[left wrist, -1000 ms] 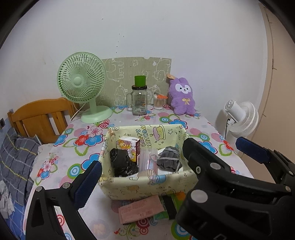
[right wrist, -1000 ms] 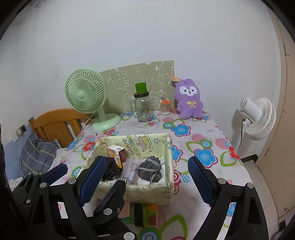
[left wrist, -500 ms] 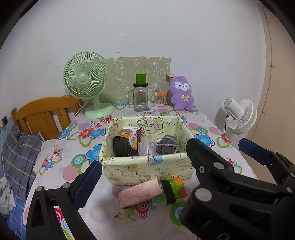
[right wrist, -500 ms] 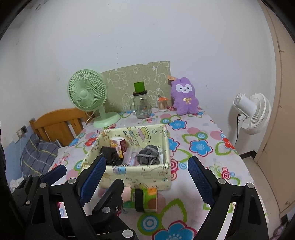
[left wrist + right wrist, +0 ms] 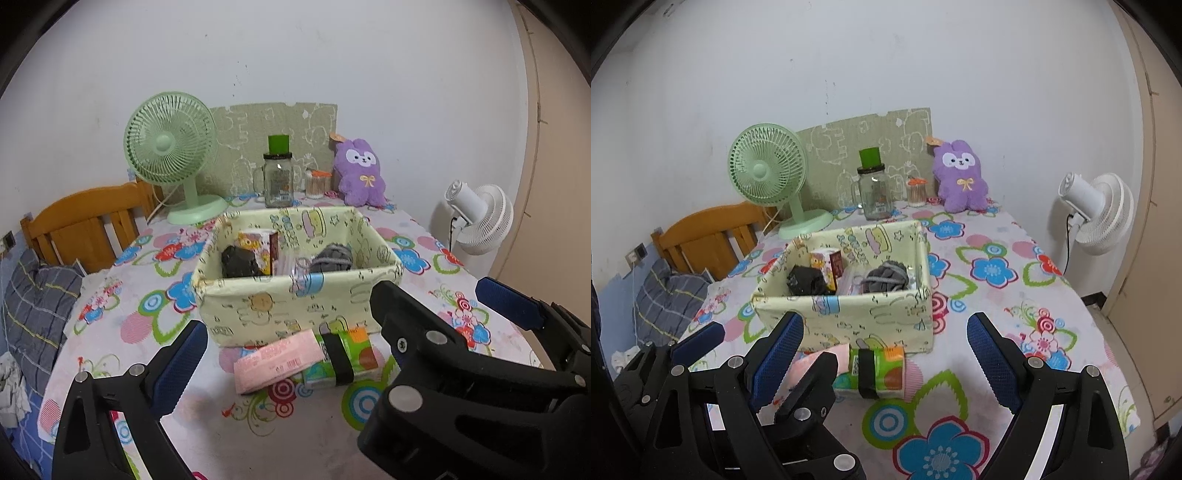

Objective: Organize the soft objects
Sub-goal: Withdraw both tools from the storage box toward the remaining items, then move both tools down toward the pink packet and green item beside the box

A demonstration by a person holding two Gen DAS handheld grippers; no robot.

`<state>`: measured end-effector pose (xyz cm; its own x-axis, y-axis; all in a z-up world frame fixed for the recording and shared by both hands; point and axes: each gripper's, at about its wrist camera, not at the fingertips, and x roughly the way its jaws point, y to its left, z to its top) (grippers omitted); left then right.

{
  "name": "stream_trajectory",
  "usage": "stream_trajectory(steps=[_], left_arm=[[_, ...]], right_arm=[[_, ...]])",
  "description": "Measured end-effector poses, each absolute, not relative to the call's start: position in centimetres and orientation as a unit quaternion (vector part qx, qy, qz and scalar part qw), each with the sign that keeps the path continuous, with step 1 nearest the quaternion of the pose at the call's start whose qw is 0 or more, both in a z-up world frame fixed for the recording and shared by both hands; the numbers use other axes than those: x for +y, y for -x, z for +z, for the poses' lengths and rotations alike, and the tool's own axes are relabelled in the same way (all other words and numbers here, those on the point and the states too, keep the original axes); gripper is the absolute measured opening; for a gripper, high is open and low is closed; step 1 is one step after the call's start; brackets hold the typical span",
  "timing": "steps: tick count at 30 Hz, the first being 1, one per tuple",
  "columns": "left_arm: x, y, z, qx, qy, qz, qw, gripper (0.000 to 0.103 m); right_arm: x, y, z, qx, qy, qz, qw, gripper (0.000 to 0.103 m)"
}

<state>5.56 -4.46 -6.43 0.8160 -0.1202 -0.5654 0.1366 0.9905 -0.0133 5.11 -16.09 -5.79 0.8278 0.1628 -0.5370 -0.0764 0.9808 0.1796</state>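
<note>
Both tongs spread, empty: left gripper [image 5: 291, 365], right gripper [image 5: 886, 354]. Pinch pink tissue pack [image 5: 279, 360] at table's near edge squarely, lift into pale-yellow fabric basket [image 5: 295, 306].

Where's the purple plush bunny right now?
The purple plush bunny sits upright at the table's far edge against the wall, right of the cotton-swab jar and glass jar, beyond the fabric basket; neither gripper is near it.

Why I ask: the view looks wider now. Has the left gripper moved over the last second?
Yes. The left gripper has drawn back: the fabric basket looks farther off, and more of the pink packet in front shows.
</note>
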Motion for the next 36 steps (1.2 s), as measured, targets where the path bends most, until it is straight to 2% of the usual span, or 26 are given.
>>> stream_trajectory(steps=[8,20,36], left_arm=[[-4.5,-6.0,-8.5,0.319,-0.013,-0.069,0.945,0.099],[-4.0,-8.2,-12.0,0.356,-0.017,-0.051,0.933,0.09],[-3.4,-11.6,-13.8,0.38,-0.026,-0.054,0.923,0.09]], right_arm=[[-15.9,-5.3,-7.7,0.302,-0.066,0.057,0.949,0.092],[-15.6,-7.3,-11.5,0.348,-0.065,0.046,0.934,0.09],[-15.2,-10.5,-13.2,0.38,-0.064,0.042,0.922,0.09]])
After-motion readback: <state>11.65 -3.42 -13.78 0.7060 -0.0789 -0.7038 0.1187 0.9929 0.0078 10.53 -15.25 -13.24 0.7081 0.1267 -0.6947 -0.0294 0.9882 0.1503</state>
